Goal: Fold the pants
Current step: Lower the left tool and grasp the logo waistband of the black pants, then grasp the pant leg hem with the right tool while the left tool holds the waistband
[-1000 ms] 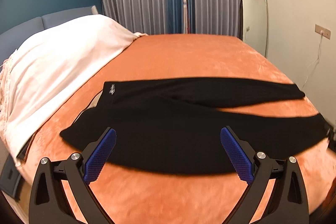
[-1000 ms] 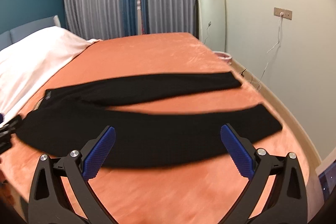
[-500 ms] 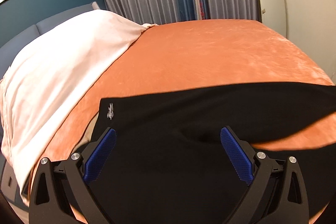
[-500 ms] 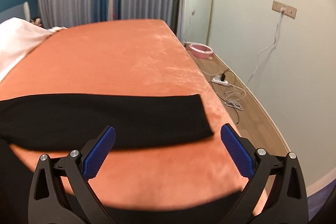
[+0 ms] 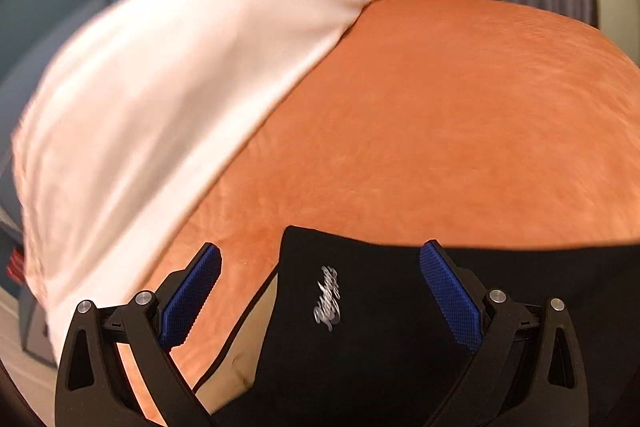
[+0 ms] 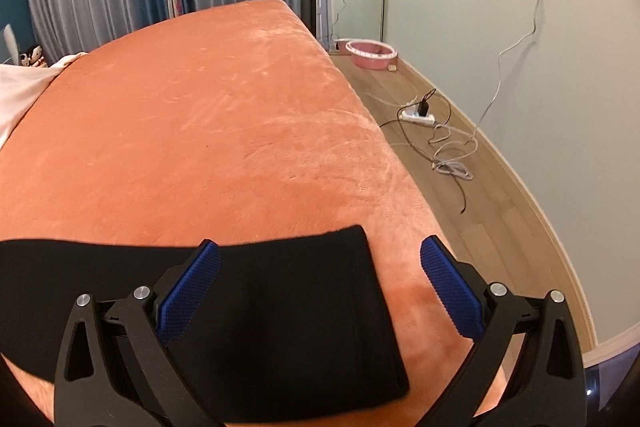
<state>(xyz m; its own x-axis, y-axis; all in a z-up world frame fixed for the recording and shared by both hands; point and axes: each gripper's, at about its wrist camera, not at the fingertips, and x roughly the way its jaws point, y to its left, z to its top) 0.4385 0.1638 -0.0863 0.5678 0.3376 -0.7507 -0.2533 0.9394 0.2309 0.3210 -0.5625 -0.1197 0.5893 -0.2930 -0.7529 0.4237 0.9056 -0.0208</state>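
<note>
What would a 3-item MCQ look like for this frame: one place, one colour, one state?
1. Where does the silver logo on the pants sit?
A. Between the left gripper's fingers
B. On the white blanket
C. At the leg hem

2. What colour is the bedspread?
A. Grey
B. Orange
C. Green

3. How is the right gripper?
A. Shut on the hem
B. Shut, holding nothing
C. Open, hem between its fingers

Key: 1 A, the logo shows between the blue pads; 2 B, orange fabric under the pants; 3 C, pads stand wide apart over the hem.
</note>
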